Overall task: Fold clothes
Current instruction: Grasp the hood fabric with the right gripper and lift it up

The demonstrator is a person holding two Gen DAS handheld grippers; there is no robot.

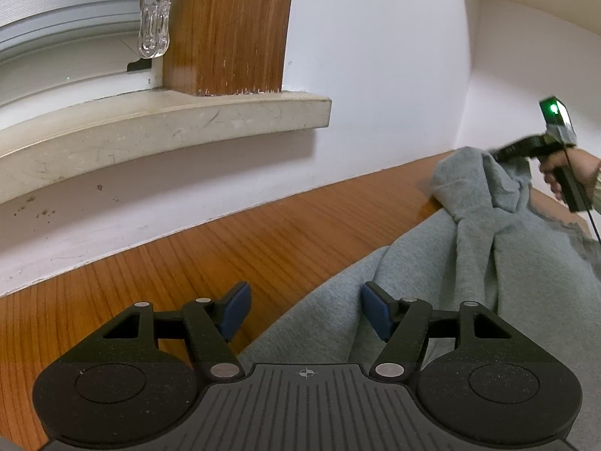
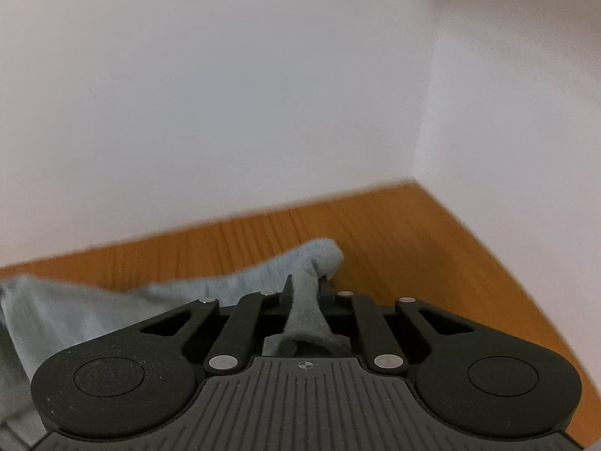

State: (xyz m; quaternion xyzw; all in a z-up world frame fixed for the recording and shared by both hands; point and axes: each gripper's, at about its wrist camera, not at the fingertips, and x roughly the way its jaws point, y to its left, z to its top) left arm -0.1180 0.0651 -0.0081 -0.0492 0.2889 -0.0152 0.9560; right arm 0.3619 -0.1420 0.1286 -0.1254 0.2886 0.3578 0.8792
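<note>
A grey sweatshirt-like garment (image 1: 469,263) lies on the wooden table (image 1: 188,263), spread from the near middle to the far right. My left gripper (image 1: 306,310) hovers over its near edge with the blue pads (image 1: 236,310) wide apart and nothing between them. In the left wrist view my right gripper (image 1: 501,158) shows at the far right, held by a hand (image 1: 563,173), lifting a bunched corner of the cloth. In the right wrist view that gripper (image 2: 306,293) is shut on a pinched fold of the grey garment (image 2: 304,312), near the table's far corner.
A white wall (image 1: 375,56) runs along the table's far side and meets a side wall at the corner (image 2: 417,180). A stone window sill (image 1: 169,124) juts out above the table at the left, with a wooden post (image 1: 233,26) and a clear clip (image 1: 154,34).
</note>
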